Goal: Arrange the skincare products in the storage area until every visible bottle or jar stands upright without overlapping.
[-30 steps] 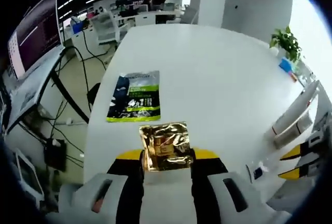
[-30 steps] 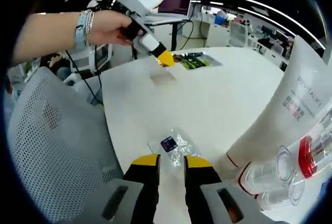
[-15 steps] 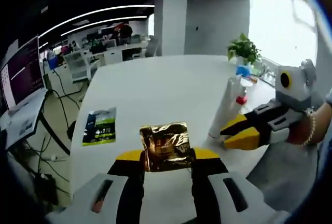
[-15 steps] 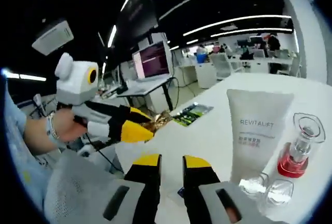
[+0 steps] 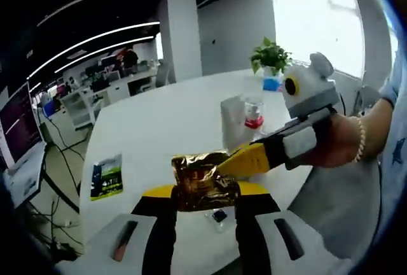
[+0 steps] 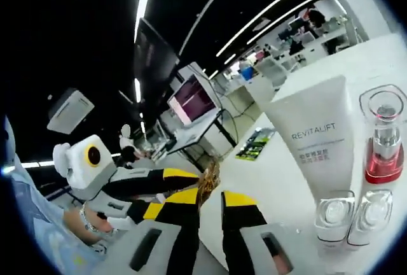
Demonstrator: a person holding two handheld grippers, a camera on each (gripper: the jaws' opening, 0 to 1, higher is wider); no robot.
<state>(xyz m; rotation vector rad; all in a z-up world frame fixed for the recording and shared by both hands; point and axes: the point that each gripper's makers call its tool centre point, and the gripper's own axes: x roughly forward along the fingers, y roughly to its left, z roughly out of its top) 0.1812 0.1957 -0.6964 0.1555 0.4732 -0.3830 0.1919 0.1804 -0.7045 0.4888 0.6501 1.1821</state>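
Note:
My left gripper [image 5: 205,192] is shut on a crumpled gold foil sachet [image 5: 203,178], held above the white table [image 5: 165,116]. My right gripper [image 5: 245,160] comes in from the right, its yellow tips touching the sachet's right edge. In the right gripper view the sachet [image 6: 207,183] shows edge-on just ahead of my right gripper [image 6: 210,197], whose jaws stand apart; the left gripper [image 6: 184,184] enters from the left. A white REVITALIFT tube [image 6: 318,138] stands upright beside a red-based bottle [image 6: 381,144], with two small clear jars [image 6: 334,214] in front of them.
A green sachet [image 5: 107,176] lies flat on the table's left side, and a small dark sachet [image 5: 219,216] lies under the left gripper. A potted plant [image 5: 270,55] stands at the far edge. A person's hand [image 5: 343,141] holds the right gripper.
Both views have swung as the hands came together. The right gripper has closed in on the gold sachet, now touching its edge. The left gripper still holds it.

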